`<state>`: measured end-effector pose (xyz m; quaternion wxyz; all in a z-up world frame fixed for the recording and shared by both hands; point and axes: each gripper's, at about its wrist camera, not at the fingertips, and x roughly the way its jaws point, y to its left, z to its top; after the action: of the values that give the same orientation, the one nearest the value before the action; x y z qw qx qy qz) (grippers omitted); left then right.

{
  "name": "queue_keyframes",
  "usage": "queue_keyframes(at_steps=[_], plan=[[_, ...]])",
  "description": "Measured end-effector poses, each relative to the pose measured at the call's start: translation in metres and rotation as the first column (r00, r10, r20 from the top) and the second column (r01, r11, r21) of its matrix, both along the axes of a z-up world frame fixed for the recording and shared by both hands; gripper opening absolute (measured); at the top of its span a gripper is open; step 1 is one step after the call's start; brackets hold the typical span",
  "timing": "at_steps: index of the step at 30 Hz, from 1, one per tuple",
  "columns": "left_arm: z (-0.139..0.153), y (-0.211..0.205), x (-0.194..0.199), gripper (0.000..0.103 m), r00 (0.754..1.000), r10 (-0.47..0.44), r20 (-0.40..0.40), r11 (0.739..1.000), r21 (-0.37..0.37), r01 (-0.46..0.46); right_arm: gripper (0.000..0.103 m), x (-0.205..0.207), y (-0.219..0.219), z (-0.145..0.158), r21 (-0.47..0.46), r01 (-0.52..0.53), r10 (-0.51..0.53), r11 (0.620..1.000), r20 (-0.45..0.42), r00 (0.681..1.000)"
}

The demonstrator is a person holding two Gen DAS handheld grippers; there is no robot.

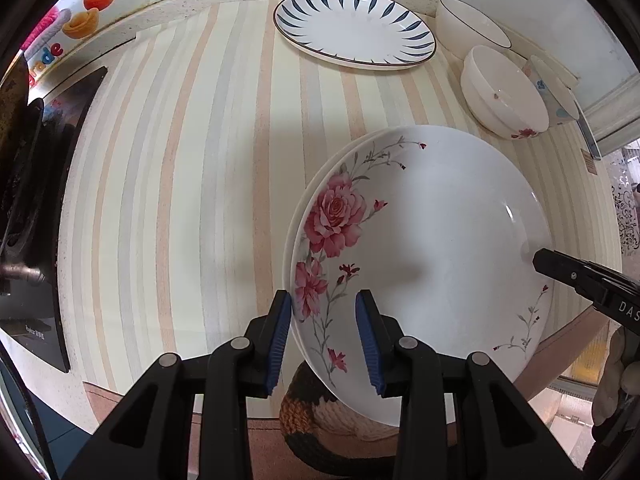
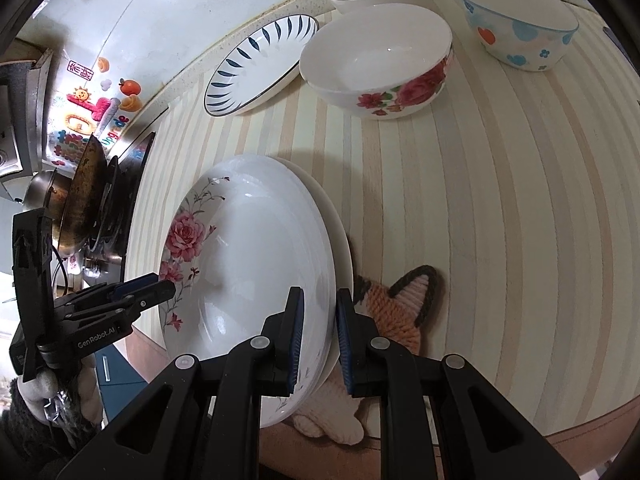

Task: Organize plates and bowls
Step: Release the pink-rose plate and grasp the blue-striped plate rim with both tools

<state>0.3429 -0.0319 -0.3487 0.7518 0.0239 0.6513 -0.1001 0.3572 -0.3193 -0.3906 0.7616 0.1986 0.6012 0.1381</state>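
Seen over a striped surface [image 1: 168,184]: two stacked floral plates [image 1: 432,248], tilted above a knitted cat mat [image 2: 404,312]. Clamped on their near rim, the left hand-held gripper [image 1: 324,332]; pinched on the opposite rim, the right hand-held gripper [image 2: 320,340]. Grouped behind: leaf-patterned plate [image 1: 356,28], rose bowl [image 2: 380,64].

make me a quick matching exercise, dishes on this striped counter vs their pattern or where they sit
Column one:
1. rose plate
2. oval plate
3. rose bowl
4. dotted bowl

Column two:
a. blue and red spots, far right in the right wrist view
b. dark blue leaf strokes around the rim, by the back wall
c. gripped at opposite rims by both claws
d. red flowers outside, beside the oval plate

Pairs: 1-c, 2-b, 3-d, 4-a
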Motion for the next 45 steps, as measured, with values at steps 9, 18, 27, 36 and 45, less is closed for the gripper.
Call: queue_keyframes(at_steps=[9, 18, 27, 36, 45], plan=[[0.036, 0.001, 0.018, 0.031, 0.999, -0.008, 0.046, 1.0, -0.007, 0.008, 0.018, 0.006, -0.01, 0.007, 0.011, 0.006, -0.006, 1.0, -0.032, 0.999], [0.09, 0.012, 0.11, 0.032, 0.991, 0.055, 0.119, 0.996, -0.08, -0.046, 0.028, 0.062, -0.003, 0.081, 0.046, 0.026, -0.028, 0.999, 0.043, 0.999], [0.036, 0.023, 0.227, 0.031, 0.994, 0.112, 0.002, 0.991, -0.076, -0.112, 0.032, 0.196, 0.001, 0.075, 0.016, 0.142, -0.142, 0.99, -0.023, 0.99], [-0.024, 0.006, 0.268, 0.031, 0.995, 0.045, -0.09, 0.996, -0.072, -0.051, 0.031, 0.271, 0.023, 0.015, -0.155, 0.103, -0.122, 0.983, -0.122, 0.985], [-0.025, -0.009, 0.267, 0.025, 0.999, 0.003, -0.041, 0.995, -0.104, -0.007, 0.009, 0.282, 0.037, -0.017, -0.241, 0.057, -0.091, 0.969, -0.134, 0.987]])
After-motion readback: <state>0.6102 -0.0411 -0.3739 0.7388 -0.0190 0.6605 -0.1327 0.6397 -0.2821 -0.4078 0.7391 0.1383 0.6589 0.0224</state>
